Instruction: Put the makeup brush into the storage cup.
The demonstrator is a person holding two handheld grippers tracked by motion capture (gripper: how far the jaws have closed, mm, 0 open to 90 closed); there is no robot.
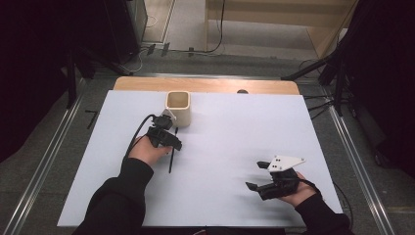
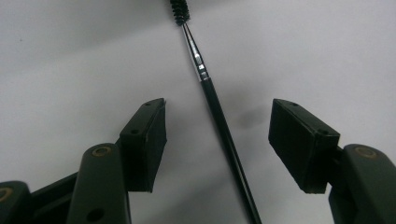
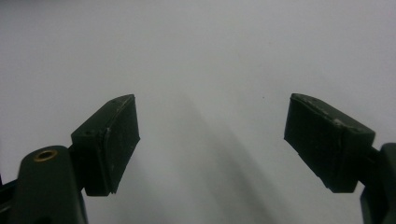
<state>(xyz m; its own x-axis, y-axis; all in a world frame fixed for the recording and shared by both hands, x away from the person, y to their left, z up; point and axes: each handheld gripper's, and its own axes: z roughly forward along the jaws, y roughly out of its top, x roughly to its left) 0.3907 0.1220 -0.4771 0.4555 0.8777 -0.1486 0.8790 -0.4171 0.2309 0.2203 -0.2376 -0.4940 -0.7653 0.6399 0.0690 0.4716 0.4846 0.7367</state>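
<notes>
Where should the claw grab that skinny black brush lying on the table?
Probably the plain black handle of the brush, below the shiny metal collar, not the bristly tip. It lies flat on the white table, so coming straight down from above seems best, one jaw on each long side. The left claw already straddles the handle that way, jaws open, not touching it.

Grey floor [image 1: 49, 161], wooden table edge [image 1: 205, 84], dark surroundings.

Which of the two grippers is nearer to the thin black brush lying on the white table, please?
Left. The left gripper sits over the brush, its open jaws either side of the handle without touching; the right gripper rests far off across the table.
</notes>
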